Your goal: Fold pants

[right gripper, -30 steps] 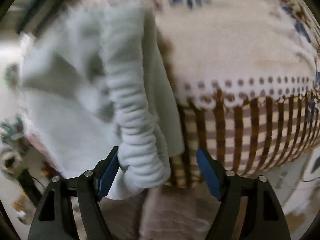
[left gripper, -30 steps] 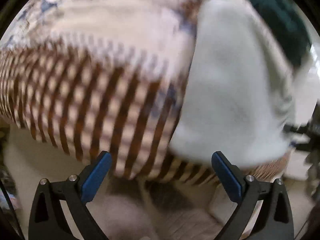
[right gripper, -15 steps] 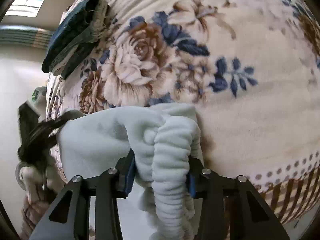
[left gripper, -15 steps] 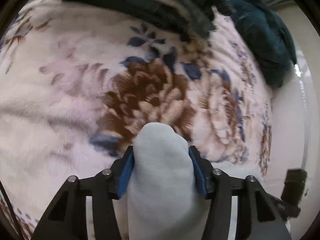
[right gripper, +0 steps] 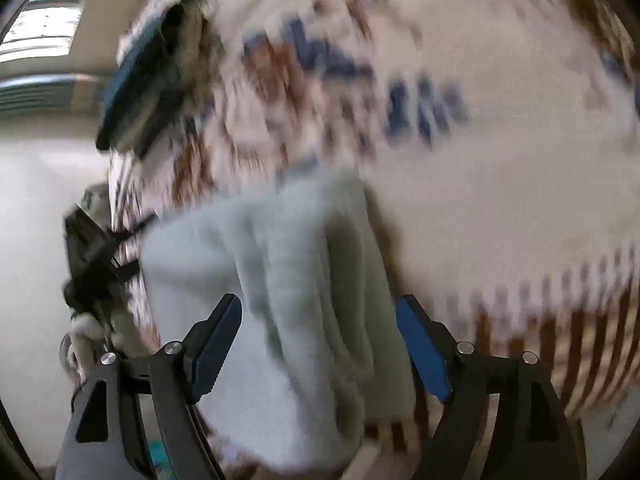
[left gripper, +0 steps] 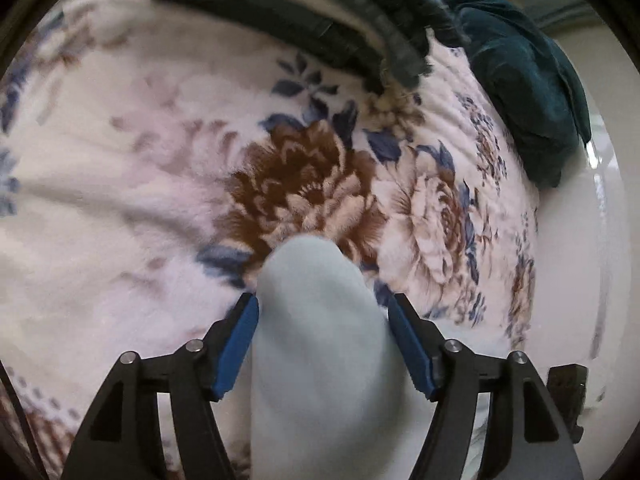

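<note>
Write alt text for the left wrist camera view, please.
The left gripper closes its blue-padded fingers on a fold of pale blue pants above a floral blanket. Dark teal folded clothes lie at the blanket's far edge.
</note>
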`<action>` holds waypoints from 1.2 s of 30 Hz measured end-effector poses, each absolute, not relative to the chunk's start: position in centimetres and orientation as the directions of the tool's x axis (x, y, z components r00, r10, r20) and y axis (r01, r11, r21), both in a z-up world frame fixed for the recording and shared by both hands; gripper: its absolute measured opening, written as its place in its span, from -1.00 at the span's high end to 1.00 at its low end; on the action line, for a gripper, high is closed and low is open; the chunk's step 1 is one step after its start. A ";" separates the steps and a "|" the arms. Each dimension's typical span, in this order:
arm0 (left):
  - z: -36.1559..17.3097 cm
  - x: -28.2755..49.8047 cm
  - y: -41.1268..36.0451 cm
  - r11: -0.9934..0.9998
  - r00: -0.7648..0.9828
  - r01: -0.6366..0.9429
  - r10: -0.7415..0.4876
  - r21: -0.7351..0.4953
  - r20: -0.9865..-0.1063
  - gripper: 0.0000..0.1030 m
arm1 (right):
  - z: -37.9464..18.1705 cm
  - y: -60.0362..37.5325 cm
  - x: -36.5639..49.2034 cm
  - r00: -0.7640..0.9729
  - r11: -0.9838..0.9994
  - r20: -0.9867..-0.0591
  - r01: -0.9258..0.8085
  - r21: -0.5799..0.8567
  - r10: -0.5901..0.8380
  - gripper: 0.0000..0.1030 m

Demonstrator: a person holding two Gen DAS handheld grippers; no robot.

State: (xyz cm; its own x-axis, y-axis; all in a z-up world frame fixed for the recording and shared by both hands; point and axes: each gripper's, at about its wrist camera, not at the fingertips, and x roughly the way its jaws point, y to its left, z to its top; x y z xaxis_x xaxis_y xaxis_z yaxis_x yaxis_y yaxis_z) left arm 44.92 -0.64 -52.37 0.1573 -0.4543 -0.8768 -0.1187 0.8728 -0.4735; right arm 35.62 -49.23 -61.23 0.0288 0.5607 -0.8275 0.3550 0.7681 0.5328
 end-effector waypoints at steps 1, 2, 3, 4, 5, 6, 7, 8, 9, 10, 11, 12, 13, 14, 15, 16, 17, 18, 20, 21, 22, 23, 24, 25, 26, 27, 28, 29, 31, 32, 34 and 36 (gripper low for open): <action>-52.1 44.6 -0.8 0.884 0.163 -0.119 -0.433 -0.453 -0.887 -0.50 | -62.3 -48.9 34.7 -0.007 0.748 -0.806 0.378 0.546 0.592 -0.58; -51.8 44.0 -0.9 0.892 0.169 -0.120 -0.415 -0.437 -0.894 -0.61 | -63.4 -48.5 33.8 -0.026 0.728 -0.785 0.394 0.561 0.619 -0.54; -51.3 43.2 -0.6 0.894 0.182 -0.126 -0.406 -0.430 -0.896 -0.61 | -64.8 -47.8 33.0 -0.035 0.719 -0.775 0.402 0.567 0.631 -0.03; -50.9 42.8 -0.6 0.898 0.192 -0.134 -0.391 -0.419 -0.900 -0.67 | -65.4 -47.6 32.6 -0.028 0.716 -0.779 0.416 0.561 0.627 0.10; -50.5 42.2 -0.7 0.900 0.203 -0.135 -0.385 -0.415 -0.900 -0.84 | -65.5 -47.5 32.3 -0.007 0.711 -0.789 0.437 0.550 0.615 0.16; -50.1 41.7 -0.8 0.899 0.209 -0.135 -0.385 -0.417 -0.899 -0.93 | -64.4 -47.9 32.1 0.030 0.719 -0.810 0.441 0.537 0.586 0.25; -49.9 41.5 -1.0 0.899 0.213 -0.140 -0.382 -0.415 -0.899 -0.98 | -63.1 -48.2 32.0 0.072 0.727 -0.825 0.433 0.533 0.561 0.30; -49.7 41.3 -1.0 0.895 0.214 -0.144 -0.388 -0.422 -0.896 -0.98 | -60.9 -49.1 31.7 0.133 0.738 -0.841 0.422 0.527 0.524 0.30; -49.7 41.3 -1.2 0.892 0.208 -0.149 -0.394 -0.427 -0.895 -0.98 | -59.8 -50.0 31.3 0.161 0.732 -0.843 0.432 0.527 0.513 0.30; -49.9 41.4 -1.5 0.891 0.203 -0.154 -0.394 -0.427 -0.896 -0.98 | -59.1 -51.0 30.9 0.181 0.720 -0.843 0.451 0.528 0.506 0.30; -50.3 41.6 -1.9 0.884 0.196 -0.162 -0.408 -0.440 -0.892 -0.98 | -58.9 -51.9 30.6 0.191 0.715 -0.848 0.466 0.521 0.494 0.30; -50.7 41.9 -2.3 0.879 0.188 -0.169 -0.415 -0.446 -0.890 -0.98 | -59.2 -52.9 30.4 0.181 0.740 -0.873 0.469 0.481 0.453 0.30; -51.1 42.4 -2.8 0.874 0.184 -0.173 -0.424 -0.454 -0.887 -0.98 | -60.1 -53.3 30.3 0.159 0.757 -0.885 0.467 0.458 0.437 0.29; -51.4 42.8 -3.1 0.870 0.178 -0.167 -0.437 -0.464 -0.882 -0.98 | -61.9 -53.7 30.1 0.133 0.743 -0.882 0.490 0.456 0.453 0.28; -52.2 43.7 -3.8 0.872 0.162 -0.163 -0.438 -0.462 -0.884 -0.98 | -63.4 -53.7 30.2 0.123 0.716 -0.867 0.514 0.473 0.483 0.26; -53.1 44.8 -4.4 0.877 0.139 -0.156 -0.435 -0.454 -0.889 -0.98 | -64.9 -53.7 30.2 0.116 0.700 -0.854 0.523 0.487 0.508 0.21; -54.0 45.8 -4.7 0.875 0.123 -0.147 -0.446 -0.461 -0.886 -0.98 | -65.7 -53.4 30.3 0.111 0.694 -0.848 0.525 0.492 0.518 0.19; -54.6 46.4 -4.8 0.880 0.114 -0.145 -0.440 -0.453 -0.891 -0.98 | -66.6 -53.4 30.4 0.122 0.676 -0.836 0.532 0.509 0.534 0.16; -56.3 48.1 -5.1 0.878 0.096 -0.115 -0.457 -0.466 -0.884 -0.23 | -66.9 -53.4 30.4 0.144 0.663 -0.828 0.533 0.526 0.541 0.13; -56.9 48.5 -5.0 0.880 0.081 -0.112 -0.454 -0.461 -0.887 -0.16 | -67.0 -53.5 30.4 0.150 0.659 -0.824 0.530 0.534 0.547 0.13; -57.6 49.0 -4.9 0.884 0.071 -0.116 -0.448 -0.454 -0.891 0.02 | -67.2 -53.6 30.2 0.160 0.648 -0.816 0.533 0.545 0.555 0.13; -58.2 49.2 -4.8 0.881 0.063 -0.117 -0.454 -0.458 -0.889 0.03 | -67.3 -53.8 29.8 0.168 0.631 -0.806 0.540 0.557 0.568 0.13; -58.9 49.5 -4.7 0.883 0.053 -0.116 -0.452 -0.455 -0.891 0.03 | -67.6 -54.0 29.7 0.183 0.609 -0.792 0.547 0.574 0.583 0.13; -59.9 49.7 -4.8 0.890 0.037 -0.111 -0.442 -0.443 -0.896 0.03 | -67.8 -54.0 29.5 0.188 0.608 -0.790 0.545 0.578 0.583 0.13; -60.6 49.7 -5.0 0.893 0.020 -0.106 -0.438 -0.438 -0.899 0.03 | -68.2 -54.2 29.3 0.188 0.609 -0.794 0.548 0.573 0.578 0.13; -60.9 49.7 -5.3 0.897 0.016 -0.105 -0.431 -0.430 -0.902 0.02 | -69.1 -54.4 28.8 0.172 0.607 -0.806 0.574 0.550 0.567 0.04; -60.6 49.8 -5.5 0.901 0.020 -0.100 -0.422 -0.422 -0.906 0.00 | -69.6 -54.3 28.7 0.159 0.607 -0.812 0.588 0.535 0.562 -0.23; -60.0 49.9 -5.7 0.903 0.022 -0.093 -0.419 -0.419 -0.908 -0.03 | -70.1 -54.1 29.0 0.139 0.608 -0.820 0.605 0.515 0.556 -0.36; -58.5 49.6 -5.5 0.893 0.032 -0.108 -0.436 -0.437 -0.899 -0.05 | -69.5 -54.4 28.9 0.127 0.595 -0.811 0.617 0.515 0.571 -0.48; -57.3 49.1 -5.0 0.877 0.057 -0.120 -0.462 -0.466 -0.885 -0.10 | -68.6 -54.6 28.6 0.145 0.576 -0.795 0.616 0.538 0.588 -0.48; -55.6 47.8 -4.4 0.865 0.099 -0.125 -0.476 -0.486 -0.874 -0.18 | -65.9 -55.0 26.9 0.208 0.539 -0.769 0.605 0.587 0.604 -0.51; -54.8 46.5 -3.9 0.854 0.129 -0.125 -0.491 -0.505 -0.862 -0.20 | -64.6 -54.7 24.8 0.241 0.507 -0.751 0.609 0.610 0.615 -0.48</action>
